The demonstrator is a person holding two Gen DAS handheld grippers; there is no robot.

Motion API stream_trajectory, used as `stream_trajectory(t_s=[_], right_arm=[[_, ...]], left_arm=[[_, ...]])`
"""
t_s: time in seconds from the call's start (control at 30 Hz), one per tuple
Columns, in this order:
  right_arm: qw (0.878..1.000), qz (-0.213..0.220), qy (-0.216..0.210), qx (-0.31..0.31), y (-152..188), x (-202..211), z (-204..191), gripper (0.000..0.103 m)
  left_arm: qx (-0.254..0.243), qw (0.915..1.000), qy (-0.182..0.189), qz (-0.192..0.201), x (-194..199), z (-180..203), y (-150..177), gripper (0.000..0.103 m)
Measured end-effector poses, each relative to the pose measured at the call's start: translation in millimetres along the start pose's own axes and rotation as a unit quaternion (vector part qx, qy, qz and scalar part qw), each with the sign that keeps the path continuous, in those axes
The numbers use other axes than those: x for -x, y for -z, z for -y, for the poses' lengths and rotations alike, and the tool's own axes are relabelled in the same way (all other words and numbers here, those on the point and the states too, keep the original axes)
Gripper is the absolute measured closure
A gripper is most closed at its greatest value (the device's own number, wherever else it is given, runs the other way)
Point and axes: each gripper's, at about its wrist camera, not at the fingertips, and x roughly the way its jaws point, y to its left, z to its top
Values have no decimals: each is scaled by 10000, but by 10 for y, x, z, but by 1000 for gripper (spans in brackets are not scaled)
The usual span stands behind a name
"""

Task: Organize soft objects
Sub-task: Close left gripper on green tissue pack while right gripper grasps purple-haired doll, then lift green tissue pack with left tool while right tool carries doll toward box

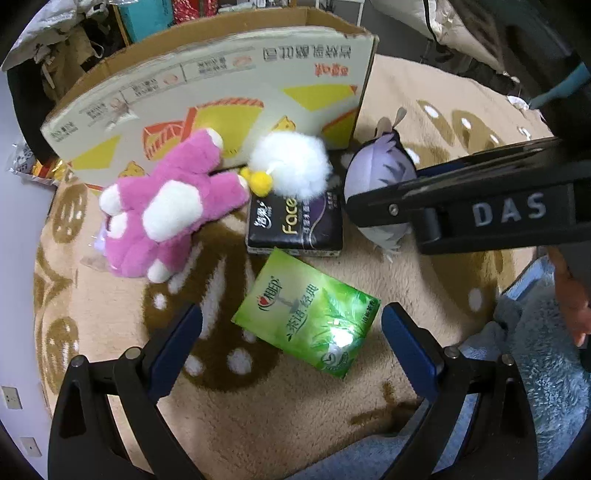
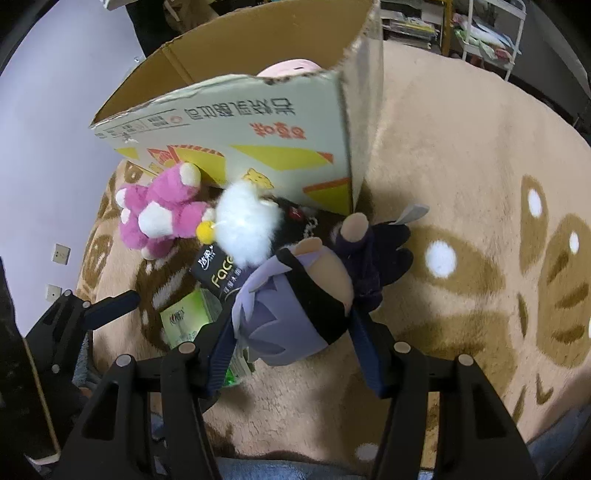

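Observation:
My left gripper (image 1: 291,336) hangs open over the rug, with a green tissue pack (image 1: 306,314) lying loose between its blue pads. My right gripper (image 2: 293,350) is shut on the head of a purple-haired plush doll (image 2: 295,314); in the left wrist view its black arm reaches in from the right over that doll (image 1: 376,173). A pink plush bear (image 1: 166,210), a white fluffy ball (image 1: 291,166) with a yellow pompom and a black tissue pack (image 1: 295,225) lie against the open cardboard box (image 1: 207,92). The right wrist view shows the same bear (image 2: 159,218), ball (image 2: 247,225) and box (image 2: 240,122).
Everything lies on a beige rug (image 2: 461,166) with brown patterns. Something pink (image 2: 288,68) shows inside the box. A white wall with sockets (image 2: 61,253) runs along the left. A metal shelf (image 2: 487,33) stands at the back right. A hand (image 1: 569,295) and blue-grey fuzzy fabric (image 1: 535,350) are at the right.

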Motion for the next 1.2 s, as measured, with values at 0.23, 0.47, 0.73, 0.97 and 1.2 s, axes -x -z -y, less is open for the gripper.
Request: stream_trajectory(t_s=[0.23, 0.47, 0.73, 0.97, 1.2], right_arm=[[10000, -27, -17, -24, 7, 24, 64, 41], [10000, -29, 9, -11, 6, 3, 44, 41], [9998, 156, 72, 86, 6, 46, -31, 41], [9987, 471, -87, 185, 32, 269, -126, 42], [9941, 1009, -212, 350, 45, 567, -245, 42]], left_arm=[[-159, 9995, -266, -26, -119, 27, -7, 6], [188, 9997, 49, -113, -176, -170, -62, 23], [378, 9991, -153, 132, -28, -405, -22, 24], [590, 9944, -487, 723, 343, -603, -22, 24], [861, 9827, -867, 1390, 736, -715, -4, 24]])
